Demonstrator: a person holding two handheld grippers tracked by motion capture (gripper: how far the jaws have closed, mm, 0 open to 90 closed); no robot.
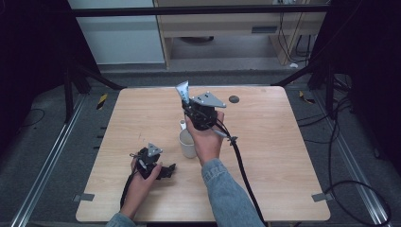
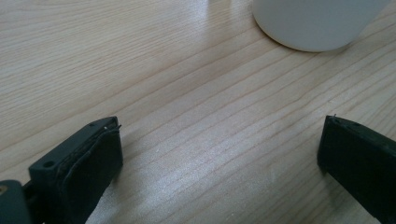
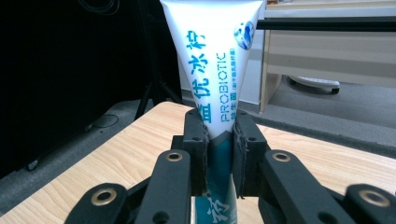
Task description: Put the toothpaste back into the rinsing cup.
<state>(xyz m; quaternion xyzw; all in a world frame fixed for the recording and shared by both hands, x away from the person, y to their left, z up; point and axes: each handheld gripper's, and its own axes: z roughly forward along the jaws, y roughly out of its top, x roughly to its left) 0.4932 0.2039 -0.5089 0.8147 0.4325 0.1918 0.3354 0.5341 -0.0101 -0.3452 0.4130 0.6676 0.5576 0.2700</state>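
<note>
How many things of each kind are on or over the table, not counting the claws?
White and teal toothpaste tube: 1
White round cup: 1
Small dark round disc: 1
Total: 3

The left gripper [image 1: 166, 169] rests low, jaws spread wide; the right gripper [image 1: 189, 108], raised, has its jaws clamped.

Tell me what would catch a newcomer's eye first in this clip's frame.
The white toothpaste tube with teal print stands out, clamped upright in the right gripper above the middle of the wooden table. Just below that hand stands a white cup. The left gripper rests open near the table's front left, its jaws spread toward the cup.
</note>
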